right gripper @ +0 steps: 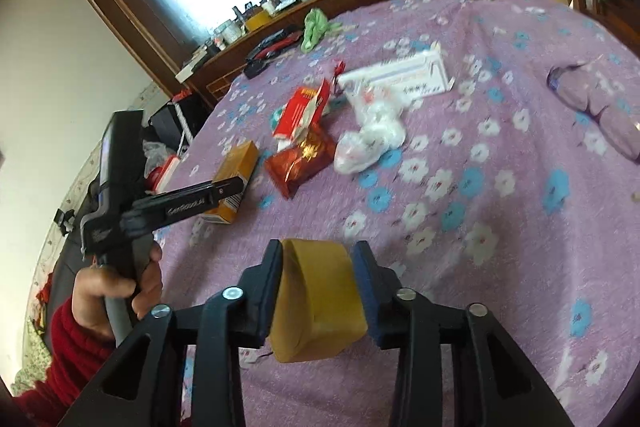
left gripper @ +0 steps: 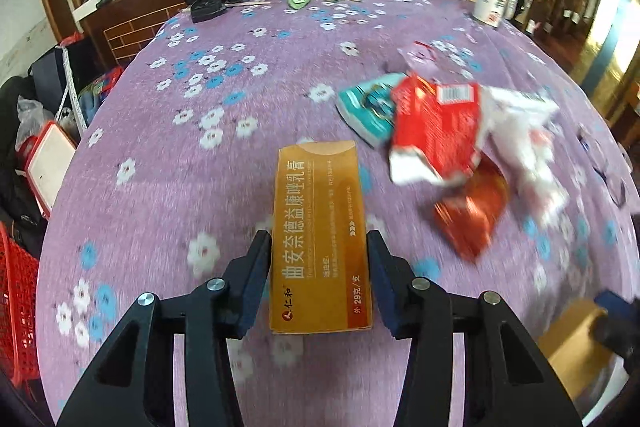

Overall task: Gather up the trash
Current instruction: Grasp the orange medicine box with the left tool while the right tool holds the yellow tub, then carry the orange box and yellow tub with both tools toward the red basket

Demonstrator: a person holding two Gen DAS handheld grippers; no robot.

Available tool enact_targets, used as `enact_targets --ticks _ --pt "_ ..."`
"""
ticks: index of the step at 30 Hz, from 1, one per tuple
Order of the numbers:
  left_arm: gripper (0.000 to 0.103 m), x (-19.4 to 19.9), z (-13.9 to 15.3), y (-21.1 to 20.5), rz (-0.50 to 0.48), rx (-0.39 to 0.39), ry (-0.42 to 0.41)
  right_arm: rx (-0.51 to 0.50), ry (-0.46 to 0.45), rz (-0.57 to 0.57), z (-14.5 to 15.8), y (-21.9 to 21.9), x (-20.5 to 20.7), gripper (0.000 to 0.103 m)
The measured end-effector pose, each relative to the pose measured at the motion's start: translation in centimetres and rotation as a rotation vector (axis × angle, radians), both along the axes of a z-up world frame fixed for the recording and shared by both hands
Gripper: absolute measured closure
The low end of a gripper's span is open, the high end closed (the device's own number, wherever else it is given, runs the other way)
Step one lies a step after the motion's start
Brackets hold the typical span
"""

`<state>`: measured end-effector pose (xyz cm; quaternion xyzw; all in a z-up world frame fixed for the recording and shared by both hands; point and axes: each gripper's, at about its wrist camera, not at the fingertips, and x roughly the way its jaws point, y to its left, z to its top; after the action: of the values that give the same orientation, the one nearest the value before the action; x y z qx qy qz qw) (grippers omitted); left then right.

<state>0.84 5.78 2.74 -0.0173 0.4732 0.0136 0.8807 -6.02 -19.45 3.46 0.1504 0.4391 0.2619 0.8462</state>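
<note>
On the purple flowered cloth (left gripper: 160,155), a flat orange carton (left gripper: 320,239), perhaps cardboard.

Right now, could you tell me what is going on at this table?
A person is clearing trash off a purple flowered tablecloth with two handheld grippers. The left gripper straddles an orange medicine box; whether its pads press on it is unclear. The right gripper holds a tan paper piece. Red snack wrappers and a crumpled white plastic bag lie beyond.

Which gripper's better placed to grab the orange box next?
Left. The left gripper already has the orange box between its fingers, while the right gripper is occupied by a tan folded piece.
</note>
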Motion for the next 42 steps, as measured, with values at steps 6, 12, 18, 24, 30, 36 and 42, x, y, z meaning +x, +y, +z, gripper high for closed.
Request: enact_targets --ticks 6,12,18,24,30,36,42 --pt "0.057 -2.5 0.1 -0.2 -0.034 -0.001 -0.022 -0.040 0.018 0.052 -0.6 1.8 -1.1 0.060" --pt "0.056 -4.5 0.2 0.3 -0.043 0.004 -0.046 -0.151 -0.056 0.065 0.1 2.9 -2.5 0.037" --pt "0.056 -5.4 0.0 1.4 -0.035 -0.027 -0.056 -0.272 -0.104 0.108 0.1 5.0 -3.5 0.023" --pt "0.056 -6.6 0.1 1.8 -0.045 -0.033 -0.075 -0.379 -0.105 0.129 -1.0 6.1 -3.9 0.033" --pt "0.056 -7.4 0.2 2.2 -0.049 -0.050 -0.089 -0.425 -0.138 0.123 -0.8 6.7 -4.4 0.033" --pt "0.056 -8.4 1.1 2.6 -0.047 -0.059 -0.121 -0.394 -0.190 0.094 1.1 7.1 -4.6 0.034" --pt "0.056 -9.3 1.7 3.4 -0.035 -0.063 -0.142 -0.350 -0.201 0.106 2.2 8.6 -4.4 0.034"
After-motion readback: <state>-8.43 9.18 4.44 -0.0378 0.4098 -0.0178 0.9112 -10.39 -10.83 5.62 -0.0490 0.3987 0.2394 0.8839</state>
